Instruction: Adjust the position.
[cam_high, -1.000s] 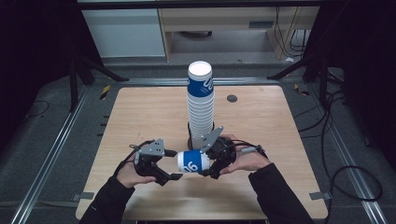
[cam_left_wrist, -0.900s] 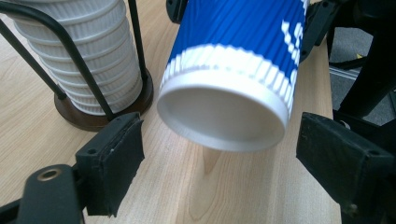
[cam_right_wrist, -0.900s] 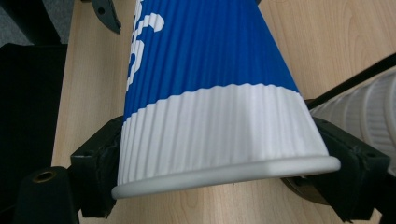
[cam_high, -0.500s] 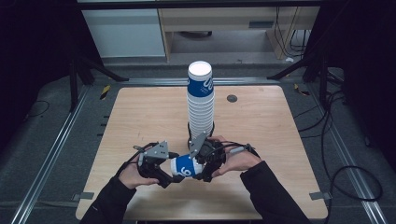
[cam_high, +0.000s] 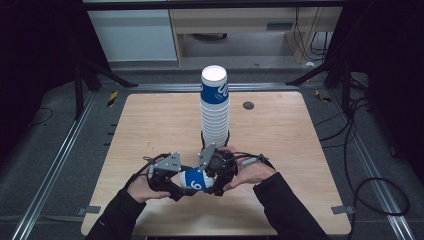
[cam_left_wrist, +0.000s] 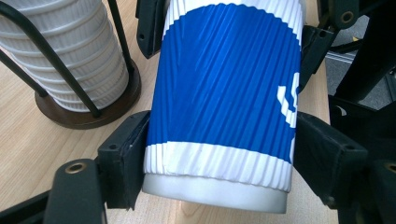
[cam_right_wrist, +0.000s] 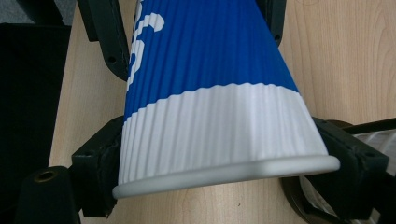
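So the left gripper (cam_high: 176, 189) is just now closing its jaws onto the base of the blue-and-white ribbed paper cup (cam_high: 196, 179) at lower center, while the right gripper (cam_high: 212, 186) is pinching the rim end, looking like a handover.

- High view: above the person's side, facing forward and down over the whole table (cam_high: 280, 130).
- 2 gripper views: very near, facing opposite ends of 1 blue cup (cam_left_wrist: 224, 93); both share it with the high view.
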